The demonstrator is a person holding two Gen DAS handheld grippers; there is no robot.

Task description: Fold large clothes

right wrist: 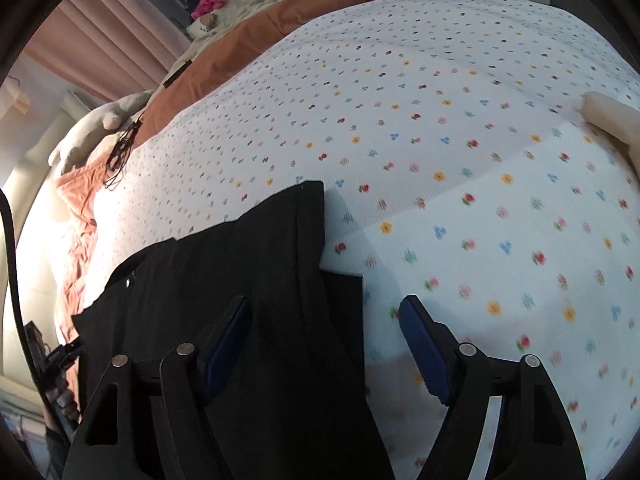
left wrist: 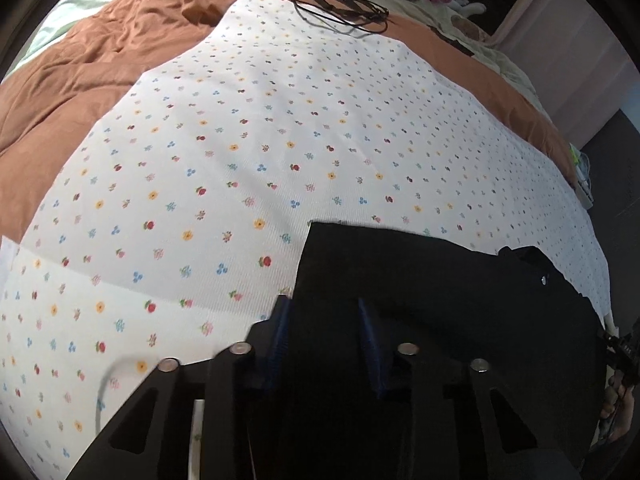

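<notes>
Both tongs are pointing steeply down at a black woven garment (left wrist: pixel 420 280) lying on a white bedspread printed with small flowers (left wrist: pixel 240 140). Left gripper (left wrist: pixel 324 312): its blue ribbed pads are sitting fairly close together over the dark cloth; whether they are pinching a fold cannot be told, since black cloth and black frame merge. Right gripper (right wrist: pixel 324 320): its jaws are standing wide apart, one blue pad over the garment, the other over the bedspread, straddling the garment's straight edge without pressing it.

In the left view the garment is filling the area from five to three o'clock; in the right view it is lying from seven to eleven o'clock, a small metal snap (right wrist: pixel 128 282) showing near nine. Beyond, at twelve o'clock, a rust-orange quilt (left wrist: pixel 120 40) and a coiled black cable (left wrist: pixel 340 4) are resting.

Judged handling: the cloth is looking soft, limp, light and non-fragile; it will be sagging between grips. Taking hold at corners or along the hemmed edge seems best.
</notes>
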